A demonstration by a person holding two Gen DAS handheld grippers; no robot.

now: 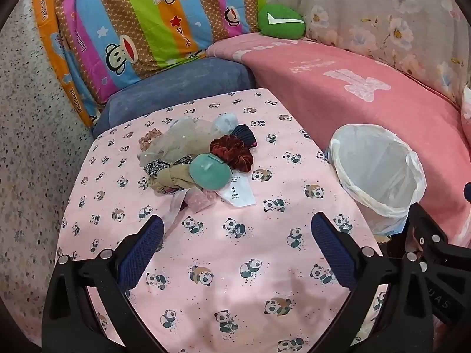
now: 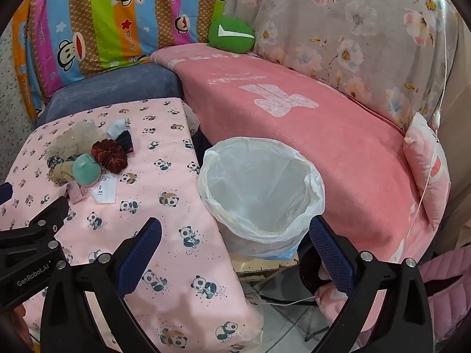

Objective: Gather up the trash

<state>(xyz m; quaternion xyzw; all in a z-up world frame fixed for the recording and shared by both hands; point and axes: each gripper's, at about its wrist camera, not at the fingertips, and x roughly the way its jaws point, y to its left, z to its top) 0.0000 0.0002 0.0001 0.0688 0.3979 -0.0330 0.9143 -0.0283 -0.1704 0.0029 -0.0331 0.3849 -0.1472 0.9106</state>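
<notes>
A pile of small items lies on the panda-print table [image 1: 223, 264]: a teal round object [image 1: 209, 171], a dark red scrunchie [image 1: 232, 153], a beige gauze bag [image 1: 176, 141], a white paper packet [image 1: 240, 195] and a pink wrapper [image 1: 198, 201]. A white-lined trash bin [image 1: 376, 170] stands right of the table. My left gripper [image 1: 238, 232] is open and empty, above the table just short of the pile. My right gripper [image 2: 235, 235] is open and empty, in front of the bin [image 2: 262, 188]. The pile [image 2: 86, 169] shows at the left of the right wrist view.
A pink blanket [image 2: 309, 123] covers the sofa behind the bin. A blue cushion [image 1: 176, 94], a striped cartoon quilt [image 1: 132, 29] and a green plush [image 1: 281, 22] lie beyond the table. Tiled floor and cables [image 2: 282, 303] show below the bin.
</notes>
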